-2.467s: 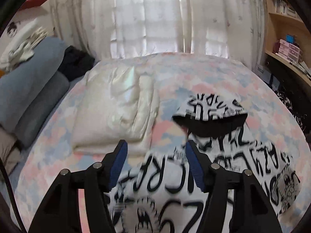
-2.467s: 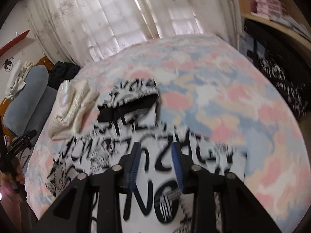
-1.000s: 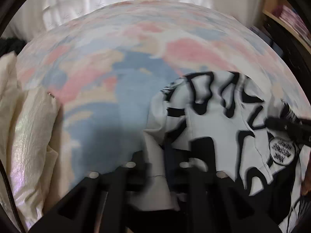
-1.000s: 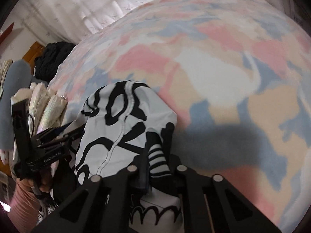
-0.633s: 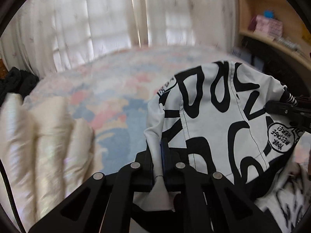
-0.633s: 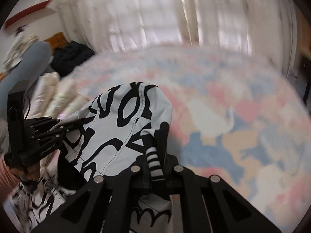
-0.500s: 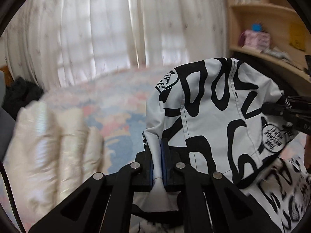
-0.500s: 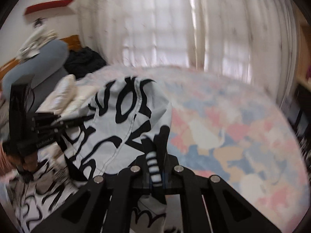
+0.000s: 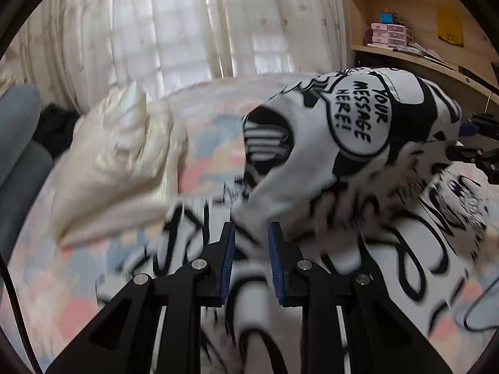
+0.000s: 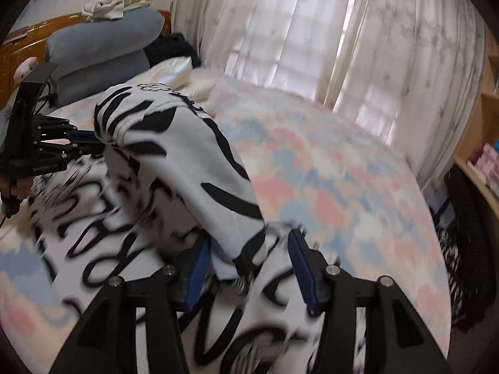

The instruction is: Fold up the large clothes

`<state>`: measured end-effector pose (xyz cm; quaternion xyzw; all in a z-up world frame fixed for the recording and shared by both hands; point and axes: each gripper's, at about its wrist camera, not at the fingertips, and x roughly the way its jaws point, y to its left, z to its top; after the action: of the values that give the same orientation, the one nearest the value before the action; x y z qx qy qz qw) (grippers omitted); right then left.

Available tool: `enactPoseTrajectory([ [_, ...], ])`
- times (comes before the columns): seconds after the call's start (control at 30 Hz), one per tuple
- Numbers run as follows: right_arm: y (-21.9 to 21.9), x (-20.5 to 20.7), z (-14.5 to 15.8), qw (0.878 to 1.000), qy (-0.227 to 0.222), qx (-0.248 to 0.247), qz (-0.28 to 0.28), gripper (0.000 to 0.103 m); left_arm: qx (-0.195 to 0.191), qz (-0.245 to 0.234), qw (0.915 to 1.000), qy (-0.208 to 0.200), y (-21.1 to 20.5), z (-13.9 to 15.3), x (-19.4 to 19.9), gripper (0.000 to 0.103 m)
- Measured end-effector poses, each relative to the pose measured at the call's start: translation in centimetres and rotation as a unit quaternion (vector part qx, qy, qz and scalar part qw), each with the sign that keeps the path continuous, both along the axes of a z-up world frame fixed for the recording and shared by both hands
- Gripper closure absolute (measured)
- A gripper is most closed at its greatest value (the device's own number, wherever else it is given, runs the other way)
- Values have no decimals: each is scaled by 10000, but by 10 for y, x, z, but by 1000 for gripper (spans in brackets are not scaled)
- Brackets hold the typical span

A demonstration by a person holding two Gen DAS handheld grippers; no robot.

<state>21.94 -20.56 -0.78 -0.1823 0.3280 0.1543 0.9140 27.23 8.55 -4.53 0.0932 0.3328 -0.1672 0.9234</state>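
Just ahead of the left tool [image 9: 248, 258], one black-and-white printed garment [image 9: 343, 143] humps up off the bed [image 10: 327, 168], its upper fold arching in the air while the rest lies flat beneath both tools. There are two tools: the left one's blue pads stand a narrow way apart and are opening, with a soft edge of the cloth between them but not pinched; the right tool [image 10: 249, 268] gapes wider, also opening, a striped corner of the garment hanging loose between its pads. Beyond the left tool and to its left lies one cream, crinkly padded bundle [image 9: 124, 162] (pearly in sheen), close beside the garment. The bedspread is a soft mottle of pink, blue and cream, and to the right of the right tool it runs bare to the bed's rounded edge. Two grey bolsters [image 10: 103, 46] are stacked at the headboard, and sheer curtains [image 10: 312, 31] hang behind.
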Motion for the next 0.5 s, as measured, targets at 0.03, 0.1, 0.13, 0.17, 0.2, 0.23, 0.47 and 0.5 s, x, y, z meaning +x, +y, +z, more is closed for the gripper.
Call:
enactPoseTrajectory([
  [0.03,-1,-8,0,10000,68,22,-10,53,-62,21,9999,88,3,0,-5,83],
  [0.1,0,-23,2,9998,165,68,-21,53,-152,14,9995,263,8,4,-17,80],
  [0.13,0,-29,5,9997,209,94,-19,53,-166,0,9993,325,8,9,-25,79],
  [0.17,0,-35,10,9994,322,155,-4,53,-174,-11,9992,356,8,14,-30,77],
  [0.2,2,-42,12,9989,421,209,2,53,-205,-24,9991,373,10,22,-36,73],
  [0.23,3,-50,17,9983,513,270,0,53,-242,-26,9990,385,10,30,-39,68],
  [0.47,-5,-80,54,9771,1382,1605,-173,39,-1030,4,9896,1001,22,76,-35,22],
  [0.5,-9,-80,56,9688,1526,1935,-276,32,-1266,54,9834,1298,26,76,-30,20],
])
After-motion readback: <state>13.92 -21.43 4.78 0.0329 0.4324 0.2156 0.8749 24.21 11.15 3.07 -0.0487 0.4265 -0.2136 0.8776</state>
